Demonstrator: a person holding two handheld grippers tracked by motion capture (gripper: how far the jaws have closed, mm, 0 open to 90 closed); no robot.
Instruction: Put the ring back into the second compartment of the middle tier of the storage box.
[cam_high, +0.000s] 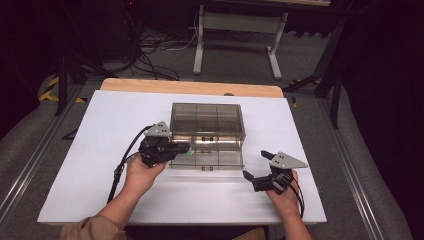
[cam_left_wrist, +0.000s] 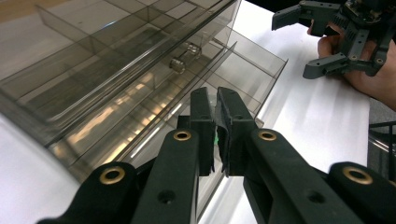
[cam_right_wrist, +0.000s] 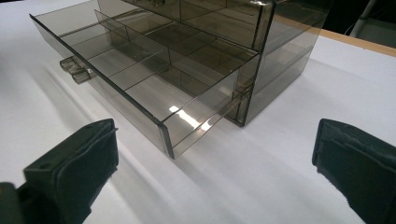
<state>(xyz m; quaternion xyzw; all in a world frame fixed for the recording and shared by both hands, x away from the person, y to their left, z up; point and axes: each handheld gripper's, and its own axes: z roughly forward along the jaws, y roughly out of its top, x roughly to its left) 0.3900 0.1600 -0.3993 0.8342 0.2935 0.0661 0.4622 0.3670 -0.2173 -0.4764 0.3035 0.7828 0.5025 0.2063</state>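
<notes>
Two claws at a smoky plastic drawer box, my left one carrying something small and green.

My left claw (cam_left_wrist: 215, 100) is clenched on a tiny green thing (cam_left_wrist: 217, 139), only a sliver of it peeping between the pads; I can't tell what it is. It hangs over the left end of the pulled-out bottom drawer (cam_right_wrist: 140, 84) of the drawer box (cam_high: 207, 120), which sits mid-table (cam_high: 100, 125). The drawer lies just beyond and below my left claw's tips, its long axis running across me from left to right, split into compartments. I judge the drop is a short dip into the nearest left compartment. My right claw (cam_high: 257, 167) is spread wide and grips nothing, resting on the table off the drawer's right front corner, farther from the green thing than my left.
</notes>
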